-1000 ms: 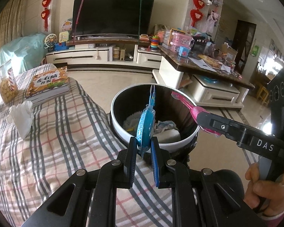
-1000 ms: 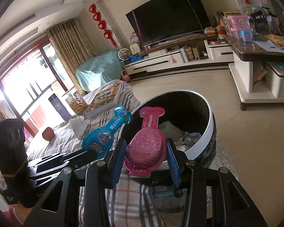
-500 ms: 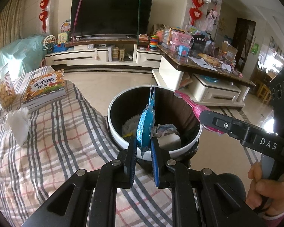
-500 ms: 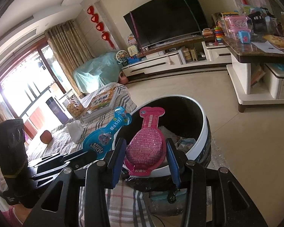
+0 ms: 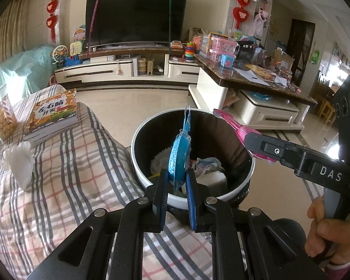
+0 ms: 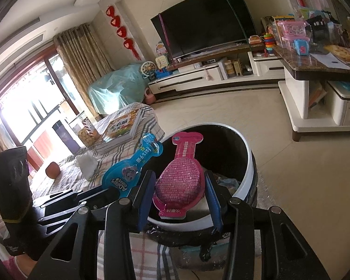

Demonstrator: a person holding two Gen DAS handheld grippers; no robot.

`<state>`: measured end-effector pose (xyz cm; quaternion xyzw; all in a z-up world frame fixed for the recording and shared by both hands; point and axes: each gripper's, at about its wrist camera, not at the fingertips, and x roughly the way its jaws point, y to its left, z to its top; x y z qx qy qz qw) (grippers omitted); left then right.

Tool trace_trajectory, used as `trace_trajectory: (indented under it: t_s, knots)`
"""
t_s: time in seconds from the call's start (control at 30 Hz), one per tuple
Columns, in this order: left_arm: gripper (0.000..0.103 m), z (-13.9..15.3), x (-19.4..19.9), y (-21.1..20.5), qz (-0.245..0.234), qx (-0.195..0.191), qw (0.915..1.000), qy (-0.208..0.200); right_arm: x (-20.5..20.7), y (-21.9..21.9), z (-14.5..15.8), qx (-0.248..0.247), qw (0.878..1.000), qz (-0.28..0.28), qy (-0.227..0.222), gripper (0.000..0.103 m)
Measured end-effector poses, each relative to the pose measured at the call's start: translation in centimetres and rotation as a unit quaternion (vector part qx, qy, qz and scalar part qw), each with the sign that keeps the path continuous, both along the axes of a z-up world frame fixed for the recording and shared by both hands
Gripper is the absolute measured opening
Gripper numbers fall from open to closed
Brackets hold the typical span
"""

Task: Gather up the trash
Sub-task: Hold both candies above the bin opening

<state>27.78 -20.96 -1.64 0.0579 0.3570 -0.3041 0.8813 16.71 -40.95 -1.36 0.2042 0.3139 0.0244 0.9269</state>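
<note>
since a second ago the left gripper (image 5: 176, 186) has slid a little nearer the trash bin (image 5: 249, 175); the tissue (image 5: 19, 163) and book (image 5: 51, 114) sit further left. its fingers stay clamped on the blue packet (image 5: 178, 156), held edge-on over the bin. the right gripper (image 6: 178, 194) keeps squeezing the pink packet (image 6: 179, 182) above the rim.
</note>
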Motion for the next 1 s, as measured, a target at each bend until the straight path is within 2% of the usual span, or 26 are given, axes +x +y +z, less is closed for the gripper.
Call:
trace_trajectory:
  t_s: [1.0]
  knots:
    - [0.013, -0.3, 1.7, -2.5, -0.005, 0.021, 0.9998, -0.004, 2.3, -1.2, -0.6, 0.002, 1.0, 0.002, 0.021, 0.043]
